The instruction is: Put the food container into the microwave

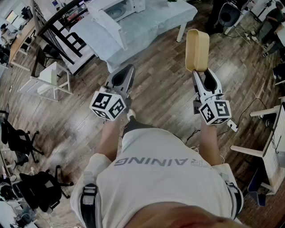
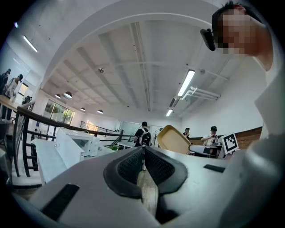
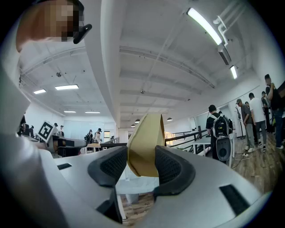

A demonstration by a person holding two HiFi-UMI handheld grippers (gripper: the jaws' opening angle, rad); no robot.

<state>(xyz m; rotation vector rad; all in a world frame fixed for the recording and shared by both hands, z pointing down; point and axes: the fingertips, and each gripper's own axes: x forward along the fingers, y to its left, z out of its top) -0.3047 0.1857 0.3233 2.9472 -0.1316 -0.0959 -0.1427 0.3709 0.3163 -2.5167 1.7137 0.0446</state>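
A tan food container is held on edge above the wooden floor, and my right gripper is shut on its rim. The right gripper view shows the container pinched between that gripper's black pads. My left gripper hovers beside it to the left, shut with nothing in it; its own view shows the left gripper's pads meeting, with the container off to the right. A white microwave stands ahead on a cloth-covered table, and its door looks open. The microwave also shows at the left of the left gripper view.
A white stand and a black railing are at the left. Black office chairs stand lower left. A desk and floor cables lie at the right. People stand in the distance.
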